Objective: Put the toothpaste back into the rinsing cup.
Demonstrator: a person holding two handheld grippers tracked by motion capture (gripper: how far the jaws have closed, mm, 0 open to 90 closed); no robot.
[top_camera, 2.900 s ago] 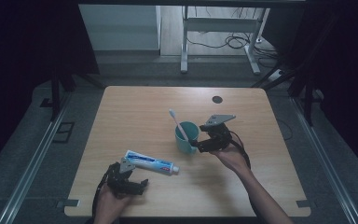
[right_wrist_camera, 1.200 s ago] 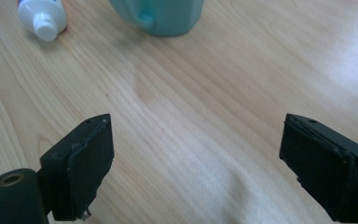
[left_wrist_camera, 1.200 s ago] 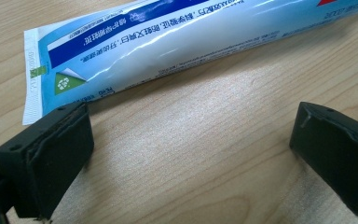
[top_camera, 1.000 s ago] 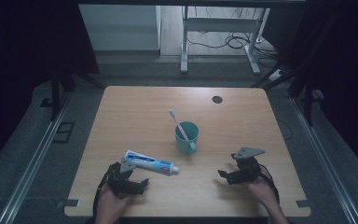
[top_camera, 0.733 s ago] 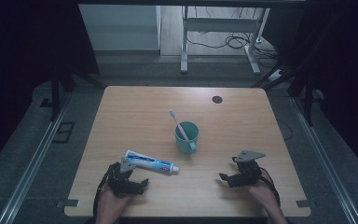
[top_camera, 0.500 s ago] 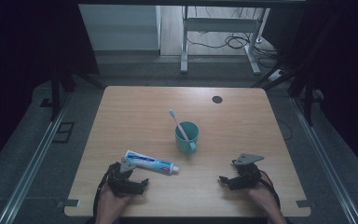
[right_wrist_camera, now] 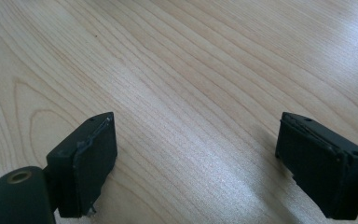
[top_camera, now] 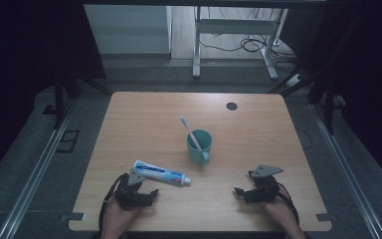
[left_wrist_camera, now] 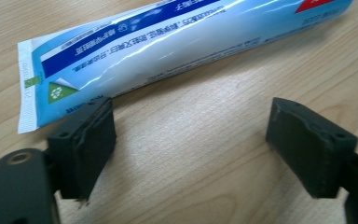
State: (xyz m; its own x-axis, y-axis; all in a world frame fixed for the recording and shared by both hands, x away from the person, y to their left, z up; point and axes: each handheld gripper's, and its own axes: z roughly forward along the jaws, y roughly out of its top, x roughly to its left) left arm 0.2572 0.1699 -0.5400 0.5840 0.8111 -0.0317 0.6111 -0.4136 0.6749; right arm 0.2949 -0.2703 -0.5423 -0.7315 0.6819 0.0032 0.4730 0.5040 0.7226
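On the near right of the desk (top_camera: pixel 129 114), I am resting the right claw (top_camera: pixel 244 191) low on bare wood, well apart from the green cup (top_camera: pixel 199 146). Earlier this claw was up at the cup; now it is sitting back at the near edge, and the cup is standing alone mid-desk with the toothbrush (top_camera: pixel 189 131) leaning in it, handle down and head pointing far-left. I am reading that as the brush step being finished and the right hand being parked. Its jaws are standing wide apart in the right gripper view, with only wood grain between them and nothing touching the pads.

At the near left, I am keeping the left claw (top_camera: pixel 146 191) beside the toothpaste tube (top_camera: pixel 159 172), which is lying flat with its cap pointing right toward the cup. The left jaws have just been closing a little, yet nothing is between them: in the left gripper view they are parted over bare desk, the tube (left_wrist_camera: pixel 177 42) lying just beyond the tips, its crimped end close to one pad. I am judging the tube to be the next pick.
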